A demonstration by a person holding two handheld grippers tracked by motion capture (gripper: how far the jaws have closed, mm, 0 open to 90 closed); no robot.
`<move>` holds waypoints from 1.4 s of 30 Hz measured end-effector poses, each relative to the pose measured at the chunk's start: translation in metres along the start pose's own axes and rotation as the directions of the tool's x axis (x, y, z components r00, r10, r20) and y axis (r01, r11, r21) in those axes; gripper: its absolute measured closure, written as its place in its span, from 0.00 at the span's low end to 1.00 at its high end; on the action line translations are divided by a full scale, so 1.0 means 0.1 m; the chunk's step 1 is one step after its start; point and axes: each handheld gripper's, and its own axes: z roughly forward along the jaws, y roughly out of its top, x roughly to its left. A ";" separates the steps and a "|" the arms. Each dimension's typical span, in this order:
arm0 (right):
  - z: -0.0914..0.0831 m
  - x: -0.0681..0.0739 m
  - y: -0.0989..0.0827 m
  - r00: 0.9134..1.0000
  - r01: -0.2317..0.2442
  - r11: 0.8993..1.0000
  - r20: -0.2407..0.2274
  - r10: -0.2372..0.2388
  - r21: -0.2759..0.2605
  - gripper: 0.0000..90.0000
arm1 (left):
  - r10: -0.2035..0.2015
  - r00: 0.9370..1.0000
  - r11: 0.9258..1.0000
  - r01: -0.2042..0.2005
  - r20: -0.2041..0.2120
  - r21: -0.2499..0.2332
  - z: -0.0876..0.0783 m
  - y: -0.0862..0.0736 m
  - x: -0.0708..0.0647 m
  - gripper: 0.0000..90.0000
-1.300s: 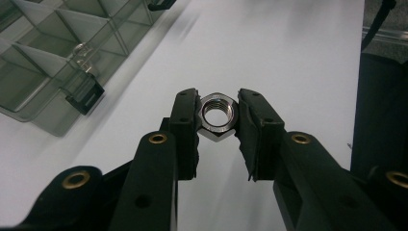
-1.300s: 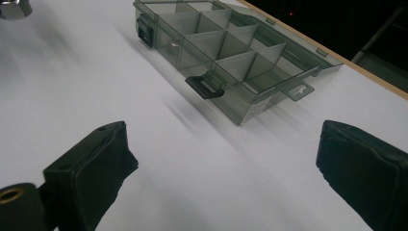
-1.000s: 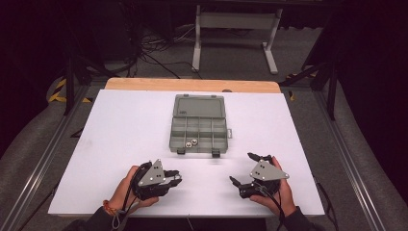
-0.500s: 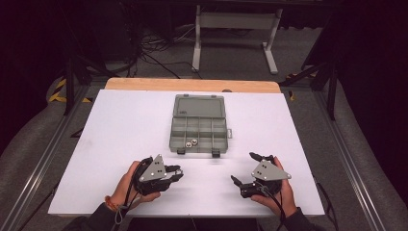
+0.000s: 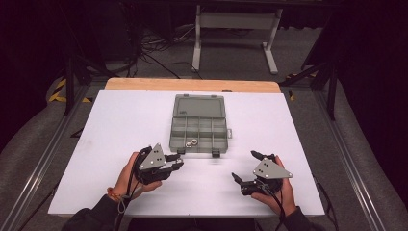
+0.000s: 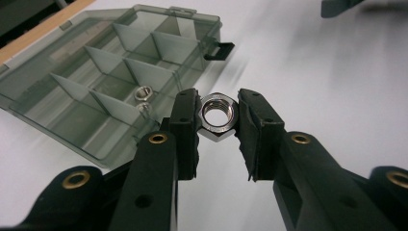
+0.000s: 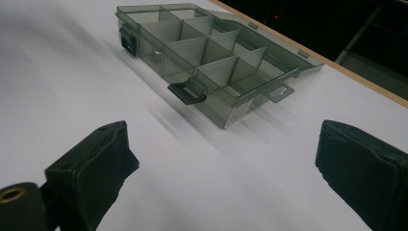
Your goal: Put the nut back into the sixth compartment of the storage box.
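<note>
A grey see-through compartment box [image 5: 198, 125] lies open in the middle of the white table, also seen in the left gripper view as box [image 6: 96, 72] and in the right gripper view as box [image 7: 211, 53]. Two metal nuts [image 5: 190, 142] rest in its near row of cells. My left gripper [image 6: 219, 118] is shut on a steel hex nut [image 6: 218, 115], held just off the box's near left corner [image 5: 175, 160]. My right gripper [image 5: 244, 166] stands open over bare table near the front right, nothing between its pads [image 7: 101, 154].
The white table sheet [image 5: 120, 125] has free room left and right of the box. A wooden edge [image 5: 192, 84] runs along the table's far side. Black latches [image 7: 185, 92] stick out from the box's near wall. Beyond the table are a dark floor, cables and a stand.
My left gripper has moved a little forward and up toward the box with the nut in it. The right gripper has stayed put.
</note>
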 end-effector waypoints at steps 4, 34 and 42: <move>0.00 0.00 -0.02 1.000 0.002 1.000 -0.004 -0.002 0.006 0.06 | -0.002 1.000 1.000 0.002 -0.005 -0.008 0.05 0.06 0.05 0.78; 0.02 -0.03 -0.02 1.000 -0.005 1.000 -0.003 0.005 0.005 0.06 | -0.061 0.997 0.998 0.062 -0.041 0.012 0.48 0.31 0.49 0.78; 0.05 -0.01 0.00 1.000 0.004 1.000 -0.013 -0.004 0.005 0.06 | -0.076 0.996 0.996 0.077 -0.045 0.039 0.56 0.28 0.54 0.78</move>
